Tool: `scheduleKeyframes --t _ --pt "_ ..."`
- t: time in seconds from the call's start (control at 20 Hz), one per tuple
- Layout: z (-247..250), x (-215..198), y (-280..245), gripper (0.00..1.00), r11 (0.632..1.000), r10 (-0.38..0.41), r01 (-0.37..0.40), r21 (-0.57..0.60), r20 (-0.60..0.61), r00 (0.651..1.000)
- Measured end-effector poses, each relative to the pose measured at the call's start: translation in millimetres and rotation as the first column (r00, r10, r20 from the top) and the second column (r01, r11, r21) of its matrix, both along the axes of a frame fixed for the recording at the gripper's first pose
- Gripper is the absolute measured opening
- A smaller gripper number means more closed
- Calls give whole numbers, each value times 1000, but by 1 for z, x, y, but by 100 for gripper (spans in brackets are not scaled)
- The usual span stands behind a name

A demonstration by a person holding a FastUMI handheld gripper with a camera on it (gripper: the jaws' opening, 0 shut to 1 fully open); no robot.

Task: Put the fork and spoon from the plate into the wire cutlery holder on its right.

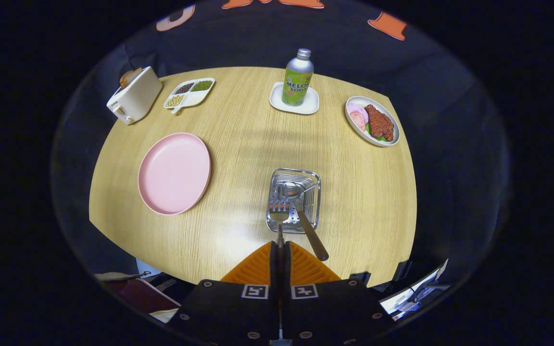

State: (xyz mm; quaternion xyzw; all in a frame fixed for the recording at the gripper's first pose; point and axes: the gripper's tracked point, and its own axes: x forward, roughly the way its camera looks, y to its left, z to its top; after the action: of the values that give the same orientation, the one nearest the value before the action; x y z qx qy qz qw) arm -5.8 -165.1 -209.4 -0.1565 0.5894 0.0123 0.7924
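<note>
The claw (280,250) was clenched on the fork (279,215), holding it tines-first above the wire holder (294,199) on the bench (238,144). The spoon (301,206) already leaned inside the holder. The pink plate (174,173) lay bare, so only releasing the fork seemed left.

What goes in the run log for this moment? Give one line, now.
gripper: shut on fork, tines over wire cutlery holder | spoon: already in holder | pink plate: empty | left: drop fork
</note>
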Motion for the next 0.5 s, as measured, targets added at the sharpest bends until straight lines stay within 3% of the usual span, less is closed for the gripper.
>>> scheduleKeyframes --t 0.5 --pt "-32 19 -11 3 998 -17 9 -59 -142 990"
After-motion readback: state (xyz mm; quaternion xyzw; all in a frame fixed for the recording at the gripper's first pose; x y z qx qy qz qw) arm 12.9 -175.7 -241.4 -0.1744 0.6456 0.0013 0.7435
